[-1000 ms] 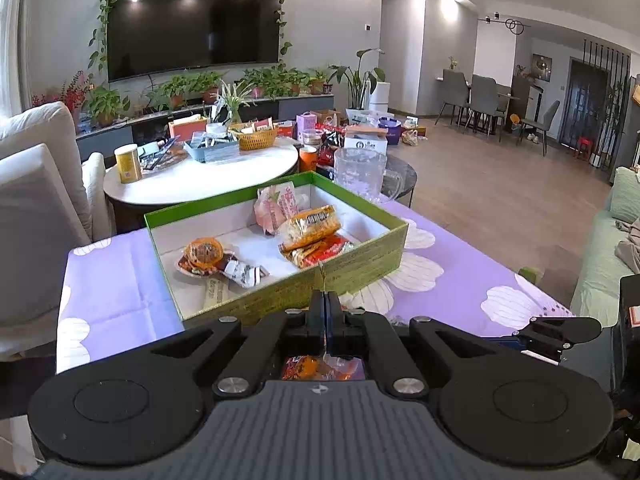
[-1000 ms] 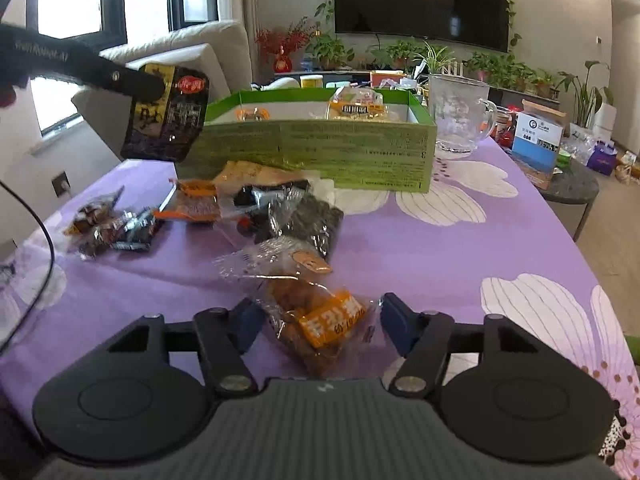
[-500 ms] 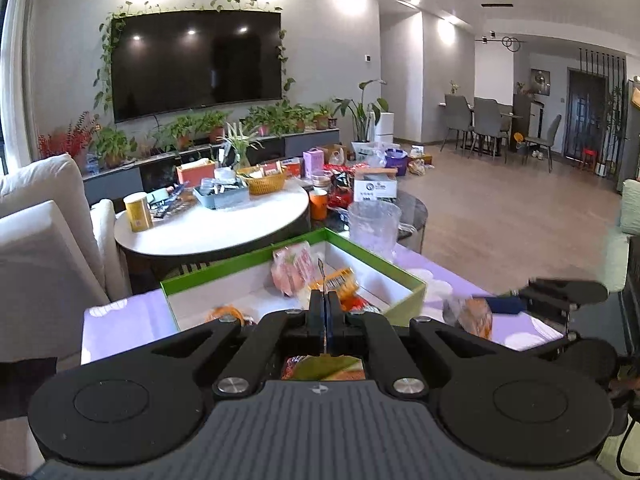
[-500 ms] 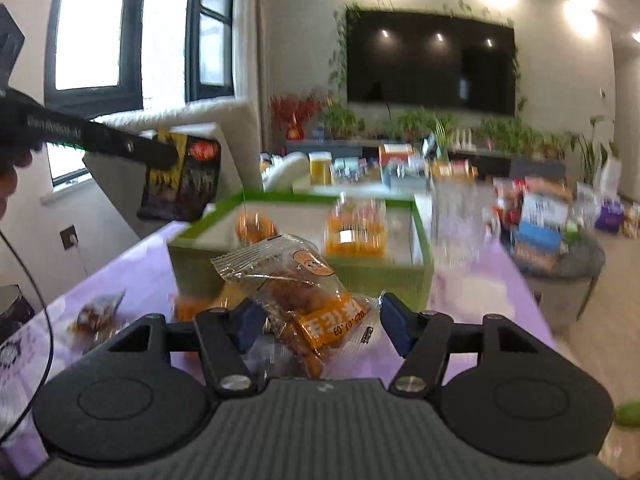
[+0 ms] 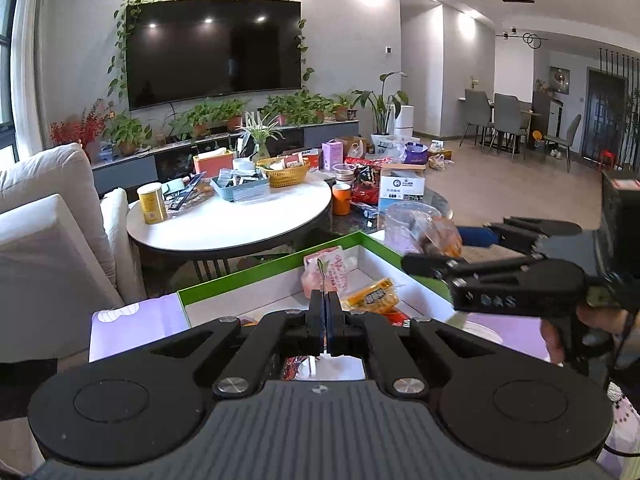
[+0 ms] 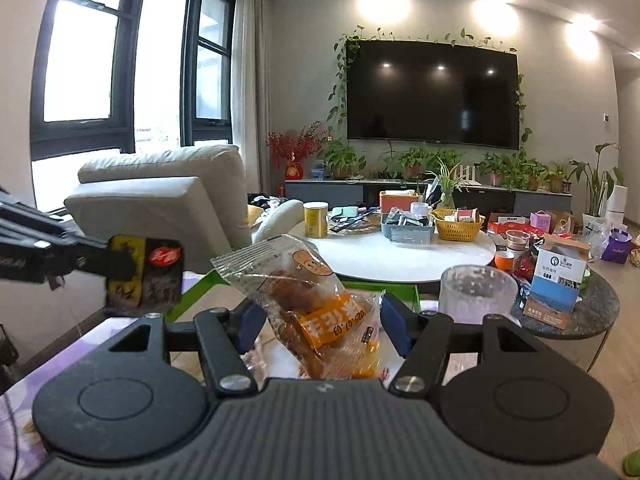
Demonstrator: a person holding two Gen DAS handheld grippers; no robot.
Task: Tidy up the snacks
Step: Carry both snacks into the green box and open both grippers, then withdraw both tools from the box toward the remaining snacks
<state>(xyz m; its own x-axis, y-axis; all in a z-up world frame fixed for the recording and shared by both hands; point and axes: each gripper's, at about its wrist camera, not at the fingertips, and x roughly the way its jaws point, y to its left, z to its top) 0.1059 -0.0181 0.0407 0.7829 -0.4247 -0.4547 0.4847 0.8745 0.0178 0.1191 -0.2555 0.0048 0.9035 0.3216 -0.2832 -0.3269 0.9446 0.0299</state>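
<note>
Holding, right gripper (image 6: 320, 320): fingers clamp clear orange snack bag (image 6: 316, 304), lower centre.
Left gripper (image 5: 324, 316): fingers pinched tight on dark packet (image 6: 144, 276), left edge.
Green box (image 5: 360, 240): mid-frame, snacks inside.

Black tool (image 5: 325, 322), silver screws, blue pads (image 6: 394, 326), ribbed grey housing

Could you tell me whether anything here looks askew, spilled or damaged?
Nothing looks spilled or damaged. The clear snack bag sits tilted between the right tool's pads, its top corner leaning left. The dark packet hangs pinched by one edge in the left tool, beside the green box.
</note>
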